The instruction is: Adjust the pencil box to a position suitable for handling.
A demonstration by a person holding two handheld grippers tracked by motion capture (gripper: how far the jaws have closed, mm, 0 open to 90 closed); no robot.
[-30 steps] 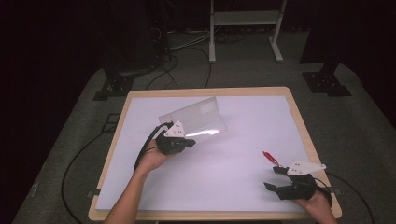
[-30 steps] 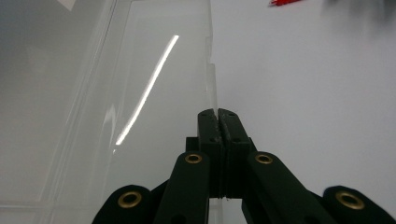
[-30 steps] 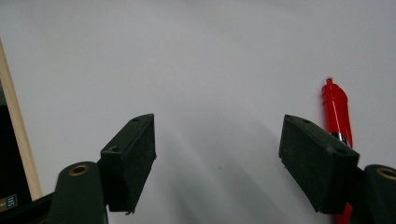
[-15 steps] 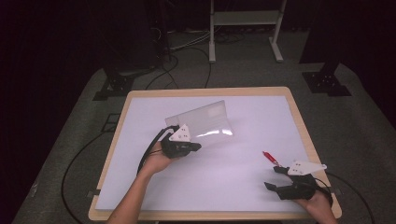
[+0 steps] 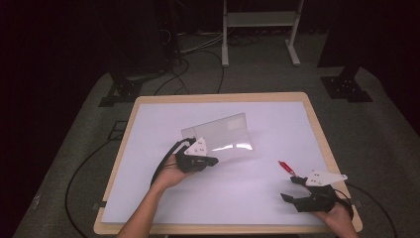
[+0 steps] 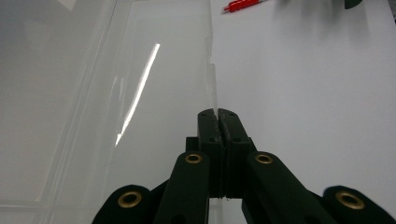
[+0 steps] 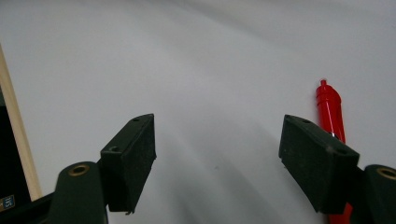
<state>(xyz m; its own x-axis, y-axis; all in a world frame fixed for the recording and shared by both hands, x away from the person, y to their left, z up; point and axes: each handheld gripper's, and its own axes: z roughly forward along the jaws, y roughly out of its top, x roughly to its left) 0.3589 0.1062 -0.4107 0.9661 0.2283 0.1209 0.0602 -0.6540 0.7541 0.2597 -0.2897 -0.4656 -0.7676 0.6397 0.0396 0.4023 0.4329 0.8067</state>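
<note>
Bright table, dark surroundings, glare streak

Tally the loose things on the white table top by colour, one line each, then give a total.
Clear: 1, the transparent plastic sheet, pinched at its edge by the shut left gripper.
Red: 1, the red pen, lying beside the open right gripper.
Total: 2

Dim room around a wood-rimmed table

Beyond the table (image 5: 317,124), a white metal stand (image 5: 260,20) sits on grey carpet (image 5: 89,124); black cables (image 5: 198,47) trail left of it, and black floor bases (image 5: 346,89) flank the table's far corners.
</note>
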